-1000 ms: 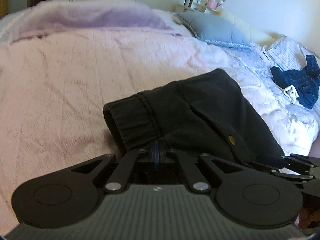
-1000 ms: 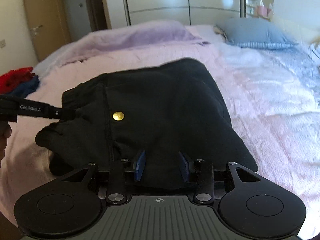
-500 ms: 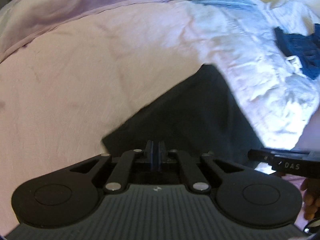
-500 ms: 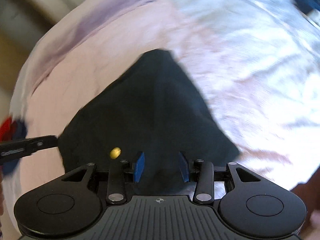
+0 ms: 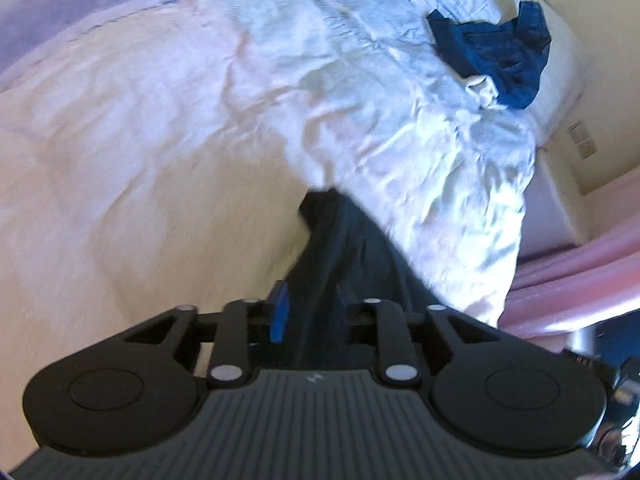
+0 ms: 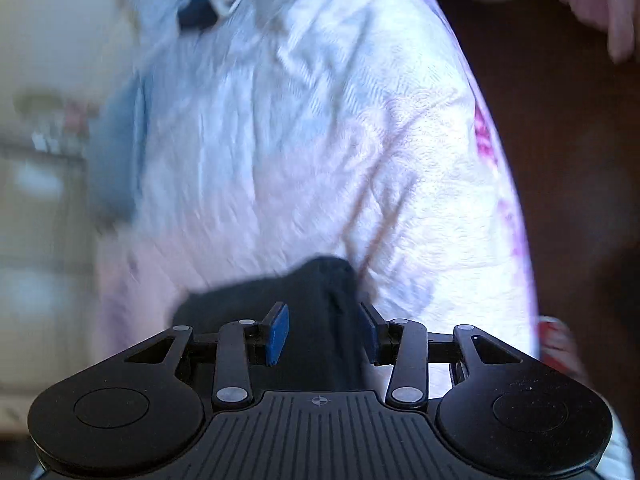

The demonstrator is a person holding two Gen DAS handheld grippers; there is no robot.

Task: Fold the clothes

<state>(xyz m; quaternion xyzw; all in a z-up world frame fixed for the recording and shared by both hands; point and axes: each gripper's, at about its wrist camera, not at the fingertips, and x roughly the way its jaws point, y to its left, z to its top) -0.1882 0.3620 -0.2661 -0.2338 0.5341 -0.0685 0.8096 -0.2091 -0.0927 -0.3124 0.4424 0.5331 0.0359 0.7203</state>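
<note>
My left claw (image 5: 310,312) has just been opening, and its blue pads (image 5: 279,312) now stand apart with the black garment (image 5: 348,248) running between them; I cannot see either pad pressing the cloth, so I read it as released, though the right-hand pad is dark and hard to pick out against the fabric; from there the garment stretches away in a narrow, blurred strip over the pink bedspread (image 5: 140,160), its near end hidden under my claw's body; beyond lies a crumpled white quilt (image 5: 420,152), and on its far side a heap of dark blue clothing (image 5: 500,56) with a scrap of white at its edge.

My right claw (image 6: 324,332) stands with its jaws parted too, the same black garment (image 6: 320,292) bunched between and ahead of its pads (image 6: 278,332); whether they grip it I cannot tell, since the cloth fills the gap and its lower part is cut off by the claw; past it the pale bedspread (image 6: 320,140) is smeared by motion, the room at the left is an unreadable blur, and the upper right corner is dark.
</note>
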